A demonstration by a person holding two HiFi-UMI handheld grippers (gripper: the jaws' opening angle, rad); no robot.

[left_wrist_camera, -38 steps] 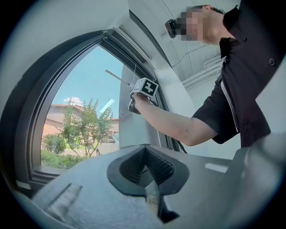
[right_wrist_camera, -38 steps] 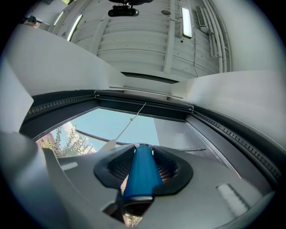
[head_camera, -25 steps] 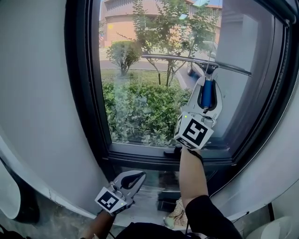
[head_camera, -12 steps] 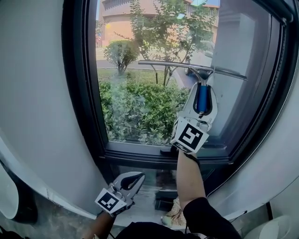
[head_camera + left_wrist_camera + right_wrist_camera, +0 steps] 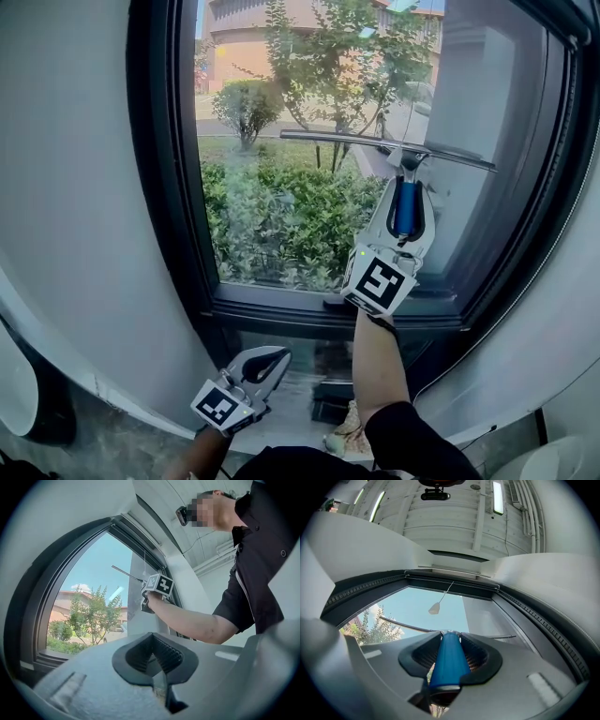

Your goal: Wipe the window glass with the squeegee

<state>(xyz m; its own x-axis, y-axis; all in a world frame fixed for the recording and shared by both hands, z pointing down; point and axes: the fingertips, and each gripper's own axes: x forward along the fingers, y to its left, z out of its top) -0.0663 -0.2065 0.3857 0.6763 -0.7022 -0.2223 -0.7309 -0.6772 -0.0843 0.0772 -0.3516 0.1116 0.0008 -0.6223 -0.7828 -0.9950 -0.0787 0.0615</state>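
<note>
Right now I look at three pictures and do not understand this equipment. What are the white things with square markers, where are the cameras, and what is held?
No robot here: a person holds a two-jaw tool in each hand. The head view comes from a camera on the person's head, looking down at the window glass. The other two views come from a camera riding on each tool. The right tool is shut on the blue handle of the squeegee, whose blade seems to rest against the glass. The left tool hangs low below the window, shut and empty. The marker cubes are parts of the tools.
</note>
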